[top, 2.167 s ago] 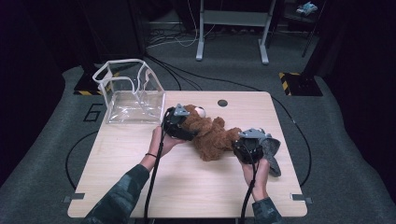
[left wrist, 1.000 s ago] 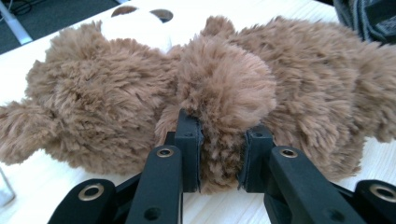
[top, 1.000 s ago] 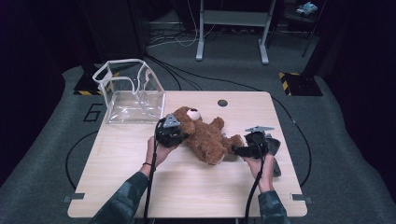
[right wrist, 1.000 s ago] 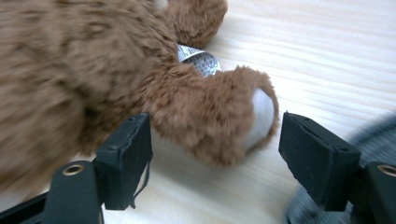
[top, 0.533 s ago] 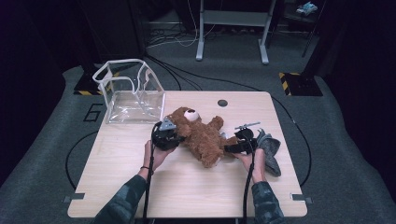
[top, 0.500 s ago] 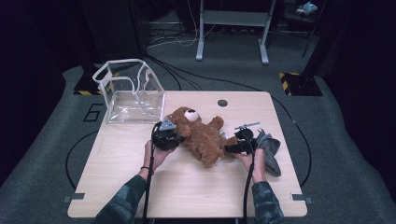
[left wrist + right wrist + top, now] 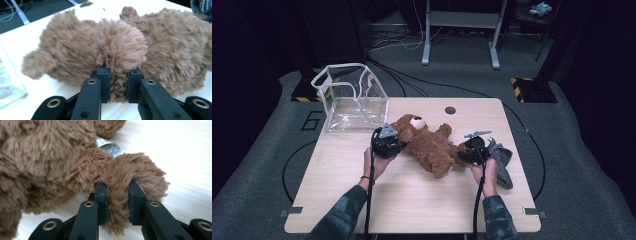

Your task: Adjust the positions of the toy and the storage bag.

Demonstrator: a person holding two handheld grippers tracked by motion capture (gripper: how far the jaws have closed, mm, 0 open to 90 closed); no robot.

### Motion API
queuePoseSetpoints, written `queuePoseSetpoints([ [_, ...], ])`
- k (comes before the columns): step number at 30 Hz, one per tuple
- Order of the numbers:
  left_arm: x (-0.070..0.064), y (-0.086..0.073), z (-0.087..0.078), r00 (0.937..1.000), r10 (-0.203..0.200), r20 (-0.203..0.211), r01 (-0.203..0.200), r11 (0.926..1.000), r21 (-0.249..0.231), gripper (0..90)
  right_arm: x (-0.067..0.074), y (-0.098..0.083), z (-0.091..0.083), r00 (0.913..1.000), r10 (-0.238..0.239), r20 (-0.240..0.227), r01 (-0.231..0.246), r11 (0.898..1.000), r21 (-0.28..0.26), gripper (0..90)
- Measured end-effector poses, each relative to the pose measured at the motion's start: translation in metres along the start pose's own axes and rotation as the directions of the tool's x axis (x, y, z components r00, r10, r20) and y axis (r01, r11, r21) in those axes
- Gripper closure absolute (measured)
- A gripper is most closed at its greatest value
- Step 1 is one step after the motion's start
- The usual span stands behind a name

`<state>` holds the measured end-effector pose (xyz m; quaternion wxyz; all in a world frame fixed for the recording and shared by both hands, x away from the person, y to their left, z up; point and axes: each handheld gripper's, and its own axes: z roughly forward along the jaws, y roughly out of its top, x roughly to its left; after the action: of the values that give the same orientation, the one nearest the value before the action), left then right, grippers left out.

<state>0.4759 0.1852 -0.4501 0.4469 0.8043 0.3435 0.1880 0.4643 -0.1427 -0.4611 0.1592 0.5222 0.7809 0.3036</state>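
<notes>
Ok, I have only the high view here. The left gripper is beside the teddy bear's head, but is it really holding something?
Observer: Yes. In the left gripper view, the left gripper has its pads pressed on a limb of the teddy bear.
Operator: And the right gripper?
Observer: In the right gripper view, the right gripper pinches another furry limb; its jaws have just been closing on it.
Operator: Is something under the bear there?
Observer: A white fabric label peeks out between the limb and the body.
Operator: Is the bear lifted?
Observer: The limb in the right gripper hangs down to the table; I cannot tell if it touches.
</notes>
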Motion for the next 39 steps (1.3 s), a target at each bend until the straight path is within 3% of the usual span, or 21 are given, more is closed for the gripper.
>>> queuePoseSetpoints([
  [9,0.009,0.013,-0.002,0.9999,-0.009,0.014,0.009,0.9999,-0.007,79.4,0.005,0.010,-0.026,0.9958,-0.033,0.085,0.040,0.996,-0.077,75.1],
  [16,0.012,0.033,0.001,0.9996,0.022,0.017,-0.022,0.9995,-0.025,79.6,0.005,0.016,-0.052,0.9877,-0.059,0.145,0.082,0.985,-0.155,75.5],
  [25,0.011,0.051,0.010,0.9982,0.056,0.018,-0.056,0.9976,-0.042,79.8,0.007,0.015,-0.078,0.9742,-0.072,0.214,0.117,0.972,-0.204,75.6],
  [34,0.013,0.061,0.019,0.9971,0.075,0.009,-0.075,0.9969,-0.025,80.0,0.018,0.005,-0.094,0.9632,-0.089,0.254,0.151,0.960,-0.234,75.8],
  [39,0.016,0.061,0.025,0.9974,0.071,-0.001,-0.071,0.9974,-0.004,80.1,0.029,-0.006,-0.096,0.9654,-0.092,0.244,0.150,0.961,-0.234,75.9],
])
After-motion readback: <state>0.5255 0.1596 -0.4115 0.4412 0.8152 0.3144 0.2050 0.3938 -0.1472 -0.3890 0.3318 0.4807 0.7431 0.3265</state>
